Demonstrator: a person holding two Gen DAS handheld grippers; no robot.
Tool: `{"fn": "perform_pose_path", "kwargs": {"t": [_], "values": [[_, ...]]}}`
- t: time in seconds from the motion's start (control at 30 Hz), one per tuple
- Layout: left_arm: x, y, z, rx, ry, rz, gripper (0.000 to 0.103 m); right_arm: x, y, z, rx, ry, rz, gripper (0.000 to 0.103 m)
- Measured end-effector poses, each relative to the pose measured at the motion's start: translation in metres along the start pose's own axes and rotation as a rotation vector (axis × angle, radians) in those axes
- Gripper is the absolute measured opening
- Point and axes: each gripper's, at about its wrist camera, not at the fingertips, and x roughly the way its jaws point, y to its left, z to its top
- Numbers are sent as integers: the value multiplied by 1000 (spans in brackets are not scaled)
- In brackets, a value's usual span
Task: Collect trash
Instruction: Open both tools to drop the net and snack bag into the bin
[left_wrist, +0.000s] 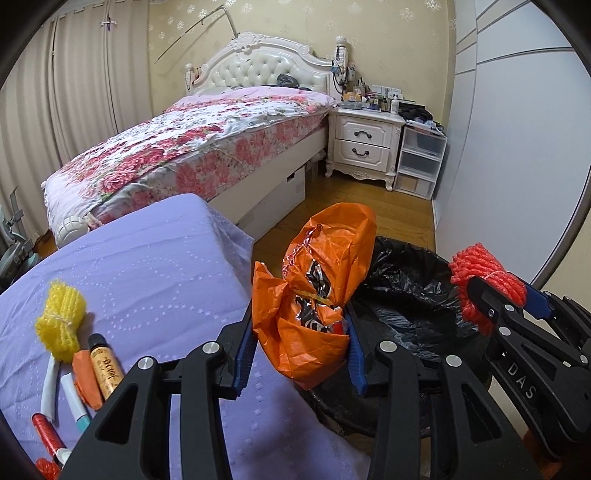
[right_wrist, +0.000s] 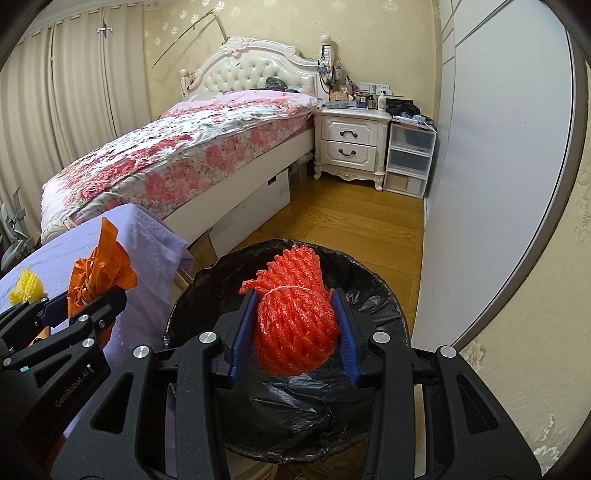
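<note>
— Trash first, from the left: what lies on the purple-covered counter (left_wrist: 155, 266)?
— A yellow foam net (left_wrist: 61, 319), a small brown bottle (left_wrist: 102, 367) against an orange scrap (left_wrist: 85, 380), two white tubes (left_wrist: 50, 384) and a red spool (left_wrist: 46, 432), all loose near the front edge.
— And the left tongs (left_wrist: 299, 354)?
— Clamped on a crumpled orange foil wrapper (left_wrist: 314, 295), blue pads pressing both sides, held at the counter's right edge just beside the bin (left_wrist: 406, 295).
— The bin?
— Black liner, standing on the wooden floor (right_wrist: 351, 221).
— And the right tongs (right_wrist: 293, 332)?
— Gripping a red foam net (right_wrist: 295, 317) tied with string, held directly above the bin's open mouth.
</note>
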Motion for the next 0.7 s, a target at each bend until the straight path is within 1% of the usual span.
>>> {"fn": "perform_pose_path", "kwargs": {"t": [0.03, 0.1, 0.13, 0.17, 0.23, 0.47, 0.7], "values": [[2, -1, 0, 6, 2, 0, 43, 3, -1, 1, 3, 4, 0, 39], [6, -3, 0, 9, 4, 3, 49, 7, -2, 0, 6, 12, 0, 40], [6, -4, 0, 9, 4, 6, 58, 10, -2, 0, 9, 16, -2, 44], [6, -4, 0, 6, 1, 11, 69, 11, -2, -1, 16, 17, -7, 52], [5, -3, 0, -9, -9, 20, 75, 12, -4, -1, 32, 12, -12, 57], [-5, 5, 1, -30, -12, 42, 80, 6, -8, -1, 50, 7, -37, 58], [-24, 18, -1, -55, -4, 72, 81, -5, 1, -1, 31, -2, -22, 58]]}}
